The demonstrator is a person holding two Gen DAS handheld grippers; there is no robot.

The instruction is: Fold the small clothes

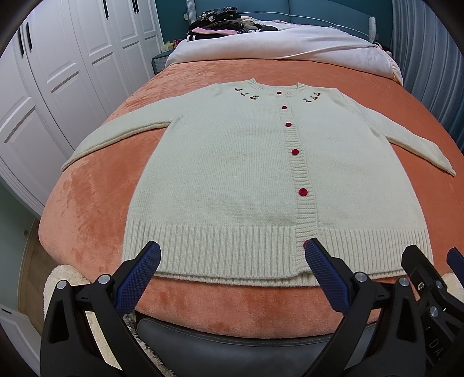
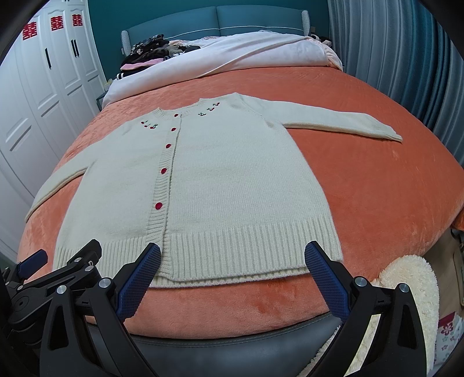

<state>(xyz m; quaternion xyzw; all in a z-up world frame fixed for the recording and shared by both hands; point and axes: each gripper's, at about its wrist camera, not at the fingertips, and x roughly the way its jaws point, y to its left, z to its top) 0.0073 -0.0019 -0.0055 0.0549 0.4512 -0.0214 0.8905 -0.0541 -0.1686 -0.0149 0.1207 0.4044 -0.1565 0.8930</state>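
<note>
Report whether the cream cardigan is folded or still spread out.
Spread out. The cardigan lies flat on the orange blanket, buttoned, both sleeves extended sideways, hem toward the open left gripper and open right gripper.

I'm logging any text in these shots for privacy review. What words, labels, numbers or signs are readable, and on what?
"囍": red double-happiness signs, three of them, on the white wardrobe doors, right wrist view.
"DA": white letters on the black body of the right gripper, cut off by the edge of the left wrist view.
The cardigan shows only cherry embroidery and red buttons, no text.
</note>
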